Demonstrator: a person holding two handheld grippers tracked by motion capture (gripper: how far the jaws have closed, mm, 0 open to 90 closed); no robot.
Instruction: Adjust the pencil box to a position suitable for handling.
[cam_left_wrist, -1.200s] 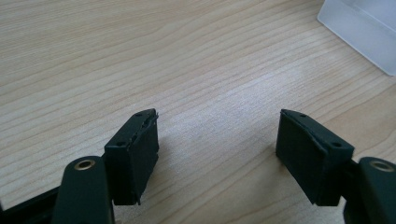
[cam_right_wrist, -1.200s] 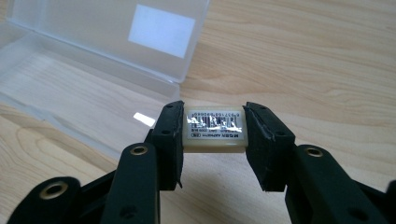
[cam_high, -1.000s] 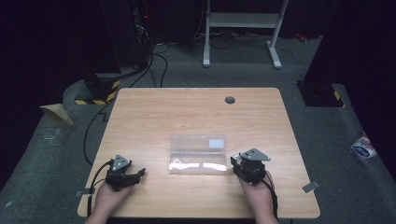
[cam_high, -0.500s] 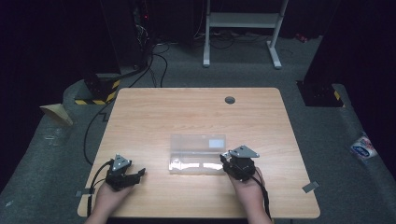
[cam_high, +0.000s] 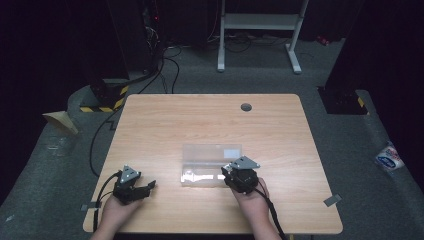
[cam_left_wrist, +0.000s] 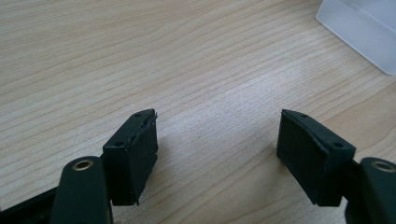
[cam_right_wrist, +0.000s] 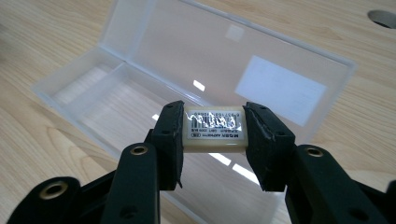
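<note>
Right tool (cam_right_wrist: 214, 135): jaws clamped on a small white eraser (cam_right_wrist: 215, 130), which is wrapped in clear film w/ a barcode label facing up. Eraser is gripped at both short ends, held level and clear of the box floor. It is positioned over the near edge of an open clear plastic box (cam_right_wrist: 98, 88). Box tray seen bare where visible; lid is folded back flat behind the tray, w/ a white label (cam_right_wrist: 279, 89) on it.

High view: right tool (cam_high: 235, 176) is seen at the box's (cam_high: 210, 155) right-front corner, held by the right hand (cam_high: 252, 197), grey plate on top, cable trailing off toward the bottom edge. Box lies approx. centre of the worktop (cam_high: 200, 120), long side across, nearer the person's edge than the far edge.

Left tool (cam_left_wrist: 215, 154): jaws apart, nothing between the pads; bare wood grain is seen in the gap. Tool is held low over the worktop (cam_left_wrist: 140, 56). A corner of the box (cam_left_wrist: 364, 28) is seen at the upper right of the left gripper view, well apart from the jaws. In the high view, left tool (cam_high: 145, 187) is near the worktop's front-left corner, in the left hand (cam_high: 117, 210), pointing toward the box, well apart from it.

Other items noted: round dark grommet hole (cam_high: 246, 107) near the worktop's far edge; dark floor around, w/ cables behind the worktop.
</note>
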